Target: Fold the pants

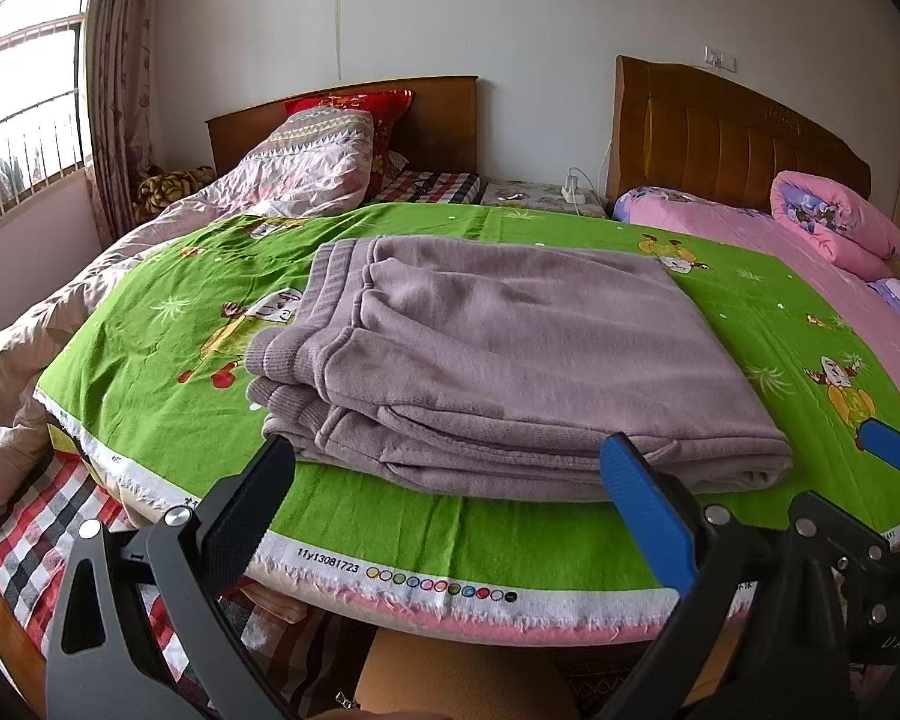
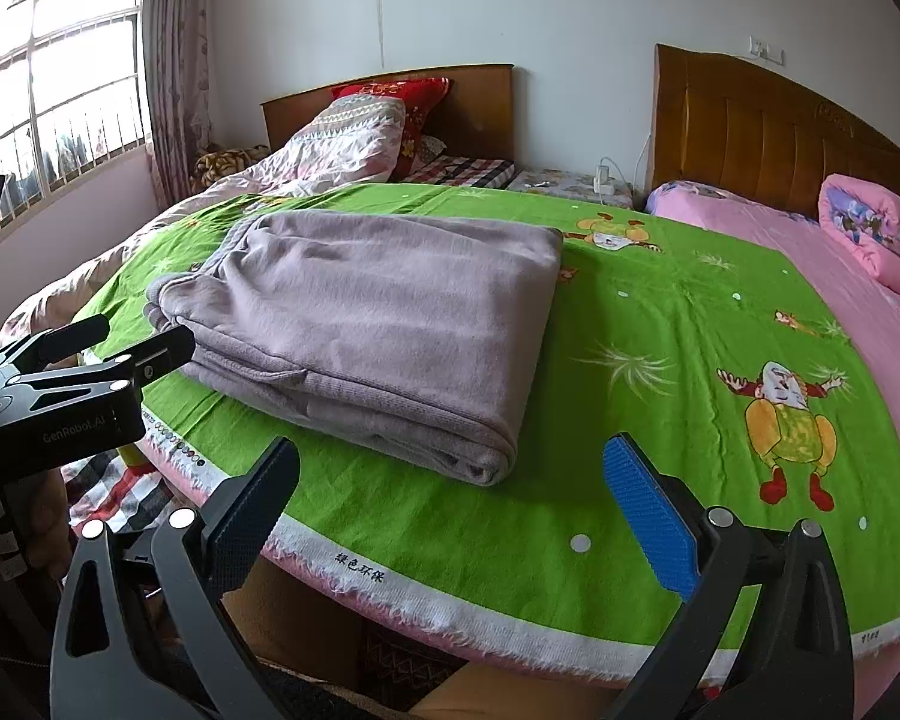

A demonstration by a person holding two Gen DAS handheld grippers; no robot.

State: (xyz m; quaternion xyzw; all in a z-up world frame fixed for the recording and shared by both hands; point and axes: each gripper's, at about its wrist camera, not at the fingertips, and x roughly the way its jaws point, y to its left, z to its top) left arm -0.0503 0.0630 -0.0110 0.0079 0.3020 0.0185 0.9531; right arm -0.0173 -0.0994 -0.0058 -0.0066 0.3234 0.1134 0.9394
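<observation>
Bright bedroom, two beds pushed side by side, and a green cartoon sheet (image 1: 168, 396) spread over the near end as the work surface. On it lie the pants (image 1: 498, 354), grey-mauve, already stacked into a thick rectangle with the ribbed waistband and cuffs bunched at the left end. The long axis runs left to right across the bed's near edge.

The left gripper (image 1: 450, 474) sits right at that near edge, jaws wide apart and holding nothing, and the front of the bundle lies between its two fingers, just ahead of them. The right gripper (image 2: 450, 480) is likewise spread and empty. From its view the pants (image 2: 366, 324) lie ahead and to the left, the folded corner pointing at it. So the left one looks nearer and squarer to the stack; the right looks off past the bundle's right end.

Room to work: plenty of bare green sheet to the right and beyond the bundle, a rumpled quilt (image 1: 282, 180) further back on the left, and the sheet's fringed hem just below both grippers. By the look of it the folding is nearly or fully done.
</observation>
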